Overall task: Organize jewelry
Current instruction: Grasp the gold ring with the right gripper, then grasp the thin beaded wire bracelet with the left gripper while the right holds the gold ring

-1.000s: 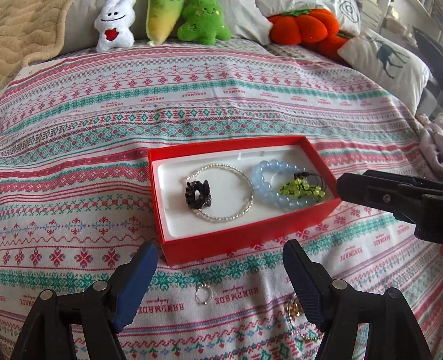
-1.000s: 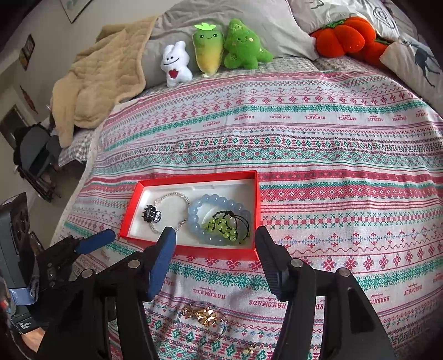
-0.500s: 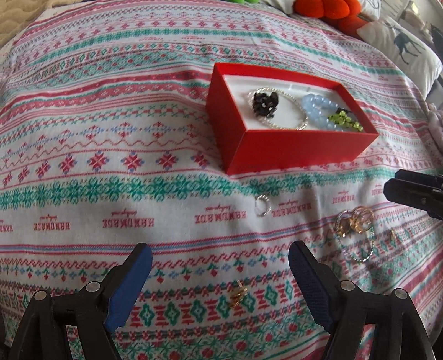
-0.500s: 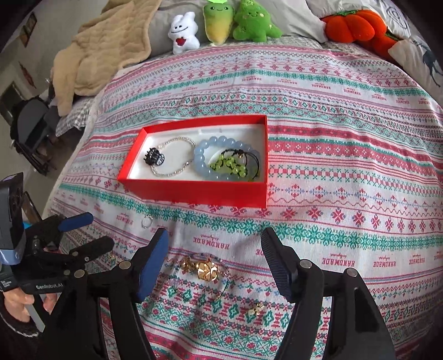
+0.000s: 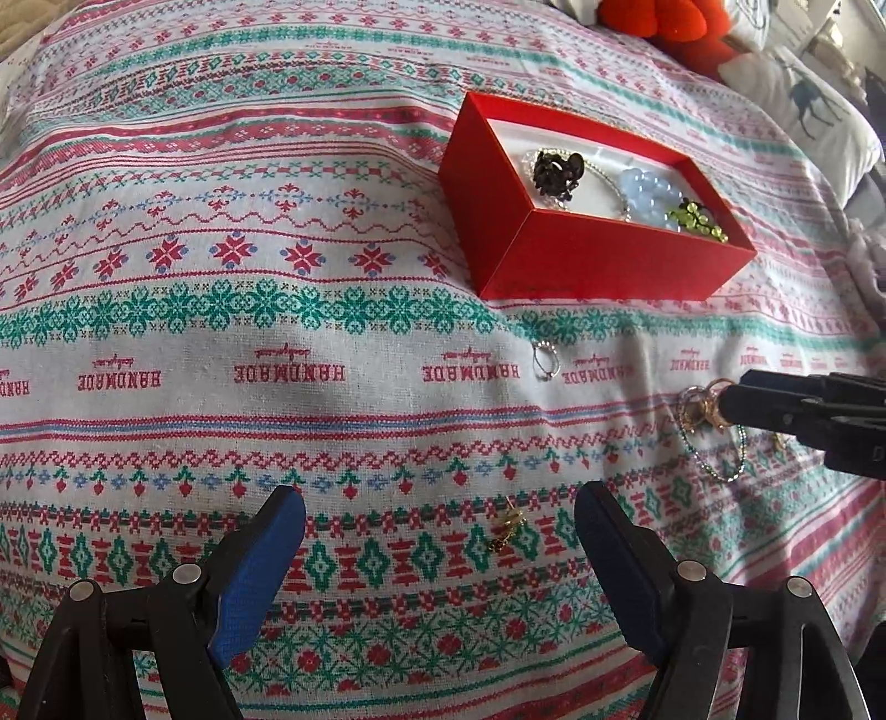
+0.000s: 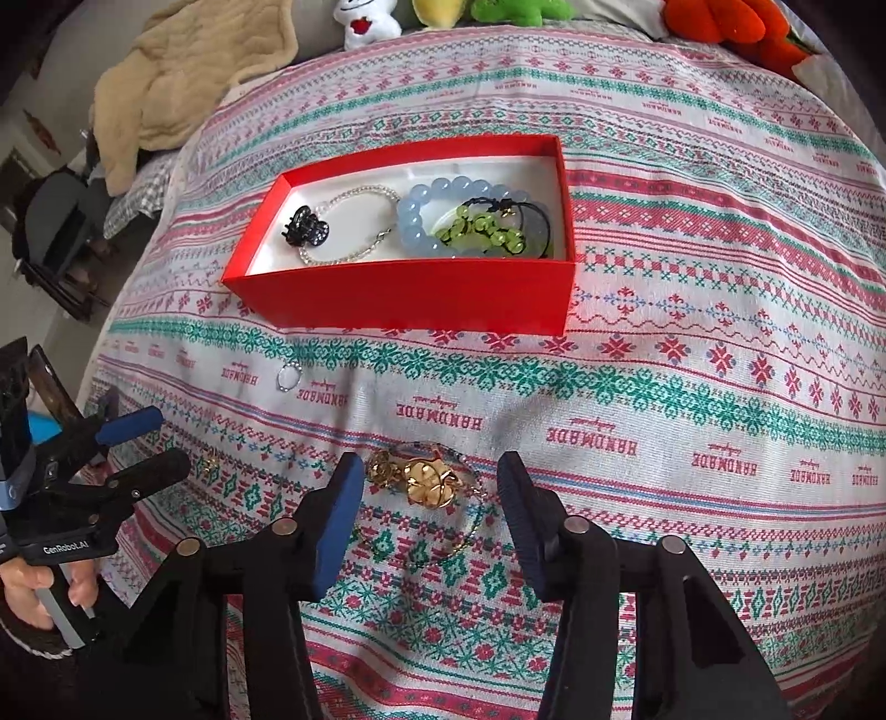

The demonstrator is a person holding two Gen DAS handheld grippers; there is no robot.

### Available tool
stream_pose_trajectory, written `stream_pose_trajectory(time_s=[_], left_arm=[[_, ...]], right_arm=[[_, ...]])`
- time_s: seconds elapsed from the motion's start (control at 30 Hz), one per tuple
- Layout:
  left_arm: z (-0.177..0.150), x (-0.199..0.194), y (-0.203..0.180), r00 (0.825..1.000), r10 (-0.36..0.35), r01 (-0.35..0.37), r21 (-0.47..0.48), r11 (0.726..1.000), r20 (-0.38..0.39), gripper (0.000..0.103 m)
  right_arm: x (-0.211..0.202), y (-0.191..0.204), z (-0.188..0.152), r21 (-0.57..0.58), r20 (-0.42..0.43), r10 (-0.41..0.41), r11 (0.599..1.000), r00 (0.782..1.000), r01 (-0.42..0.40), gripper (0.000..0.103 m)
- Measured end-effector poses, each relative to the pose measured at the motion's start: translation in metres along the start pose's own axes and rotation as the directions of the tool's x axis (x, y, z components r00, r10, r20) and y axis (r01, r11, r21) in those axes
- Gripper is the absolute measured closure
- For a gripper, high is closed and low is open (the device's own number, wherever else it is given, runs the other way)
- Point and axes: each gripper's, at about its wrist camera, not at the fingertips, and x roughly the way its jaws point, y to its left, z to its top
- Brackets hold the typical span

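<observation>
A red box [image 5: 609, 266] [image 6: 410, 293] on the patterned bedspread holds a black hair clip [image 6: 306, 227], a thin silver bracelet [image 6: 354, 252], a blue bead bracelet [image 6: 421, 213] and a green bead bracelet [image 6: 482, 230]. My right gripper [image 6: 429, 498] is open, low over a gold charm bracelet [image 6: 426, 482] that lies between its fingers. My left gripper [image 5: 440, 531] is open over the cloth, with a small gold earring [image 5: 506, 529] between its fingers. A silver ring [image 5: 545, 360] [image 6: 288, 378] lies in front of the box.
Plush toys [image 6: 365, 22], an orange plush pumpkin [image 6: 725, 22] and pillows [image 5: 814, 116] sit at the bed's far end. A beige blanket [image 6: 177, 83] hangs at the far left. A chair [image 6: 55, 238] stands beside the bed.
Both grippers have come nearer and lower to the bedspread. The right gripper now straddles the gold charm bracelet; the left now straddles the small gold earring. Both stay open.
</observation>
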Motion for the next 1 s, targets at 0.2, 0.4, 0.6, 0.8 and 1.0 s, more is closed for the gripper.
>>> stream_pose_trajectory(time_s=[0.2,0.4,0.6,0.8,1.0], left_arm=[[0.005,0.005,-0.018,0.999,-0.034,0.035,0.028,0.999,-0.012,0.03],[0.011,0.014,-0.047,0.997,-0.07,0.072,0.071,0.995,-0.03,0.043],[0.009,0.031,-0.099,0.994,-0.101,0.106,0.223,0.969,-0.032,0.044],[0.008,0.053,-0.136,0.994,-0.096,0.105,0.369,0.923,-0.043,0.043],[0.012,0.068,-0.152,0.995,-0.091,0.103,0.431,0.896,-0.049,0.031]], right_arm=[[0.012,0.002,0.003,0.0,-0.023,-0.029,1.0,0.999,0.029,0.087],[-0.006,-0.002,0.002,0.002,0.02,-0.03,1.0,0.999,0.03,0.087],[-0.017,-0.014,-0.002,0.024,0.032,-0.031,0.999,0.999,0.03,0.087],[-0.027,-0.027,-0.007,0.043,0.039,-0.025,0.999,0.999,0.024,0.087],[-0.032,-0.033,-0.009,0.051,0.044,-0.022,0.999,0.999,0.02,0.087]])
